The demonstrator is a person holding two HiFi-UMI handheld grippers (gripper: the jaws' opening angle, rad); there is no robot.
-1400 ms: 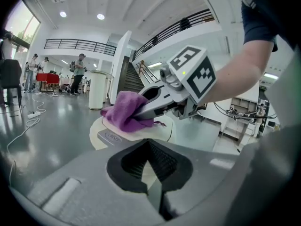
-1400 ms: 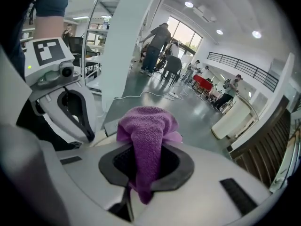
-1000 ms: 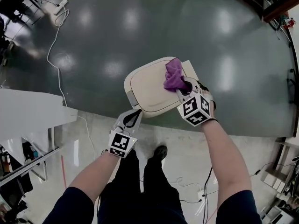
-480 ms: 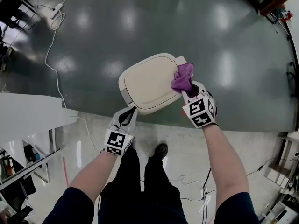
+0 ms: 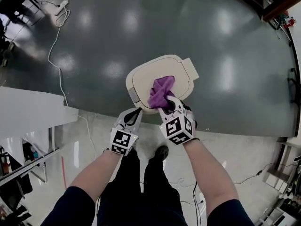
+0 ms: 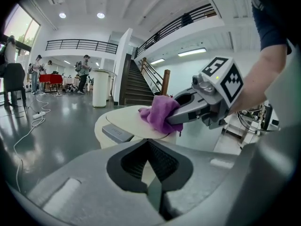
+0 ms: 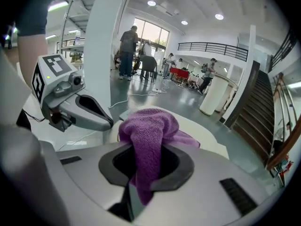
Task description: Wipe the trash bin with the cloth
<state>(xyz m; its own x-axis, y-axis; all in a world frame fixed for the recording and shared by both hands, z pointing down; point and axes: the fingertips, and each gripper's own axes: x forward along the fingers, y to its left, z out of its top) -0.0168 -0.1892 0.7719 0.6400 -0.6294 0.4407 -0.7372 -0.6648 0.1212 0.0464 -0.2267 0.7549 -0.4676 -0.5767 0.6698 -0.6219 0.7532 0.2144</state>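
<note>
Purple cloth (image 5: 161, 91), clamped in the right gripper (image 5: 167, 106), lies on the beige trash bin lid (image 5: 141, 79), apparently mid-wipe; next, sweep it across the bare lid; left gripper (image 5: 133, 115) closed, empty.

A glossy dark grey floor (image 5: 141, 22) is crossed by a thin white cable (image 5: 59, 81), which is run to a white power strip (image 5: 61, 6). A flat white tabletop (image 5: 28, 112) is set at the left. In the left gripper view, a dark staircase (image 6: 136, 86), a white cylindrical stand (image 6: 100, 89) and a red-covered table (image 6: 49, 78) are seen far off, with people standing near the table.
</note>
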